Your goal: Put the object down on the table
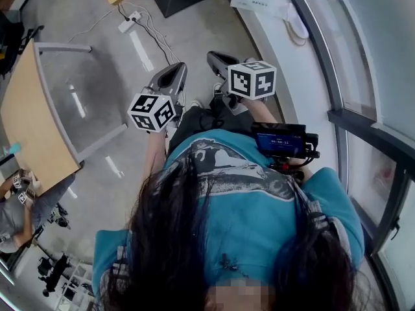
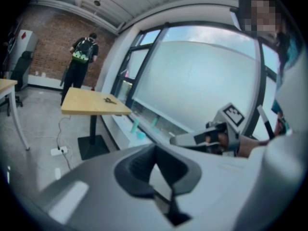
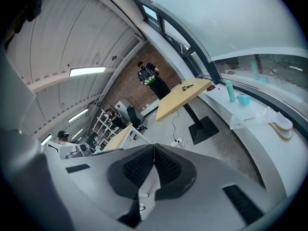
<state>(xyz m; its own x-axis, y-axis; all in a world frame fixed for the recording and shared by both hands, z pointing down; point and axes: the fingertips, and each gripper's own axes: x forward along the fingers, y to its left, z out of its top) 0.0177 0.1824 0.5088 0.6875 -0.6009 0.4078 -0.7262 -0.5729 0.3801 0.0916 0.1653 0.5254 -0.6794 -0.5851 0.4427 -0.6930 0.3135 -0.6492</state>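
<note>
I hold both grippers out in front of my chest, above the grey floor. My left gripper [image 1: 175, 71] [image 2: 155, 148] has its jaws together with nothing between the pads. My right gripper [image 1: 217, 58] [image 3: 154, 147] is shut as well and holds nothing. In the left gripper view the right gripper [image 2: 207, 137] shows at the right, with a hand round its handle. A wooden table [image 1: 29, 115] stands to my left. A second wooden table [image 2: 94, 102] [image 3: 185, 95] stands ahead on a black foot, with a small dark object [image 2: 109, 100] [image 3: 186, 86] lying on its top.
A white power strip [image 1: 130, 21] and cables lie on the floor ahead. A window ledge [image 1: 272, 5] along the glass wall on the right carries teal bottles [image 3: 230, 91] and white items. A person with a backpack [image 2: 84, 57] stands far off; another sits at lower left [image 1: 16, 216].
</note>
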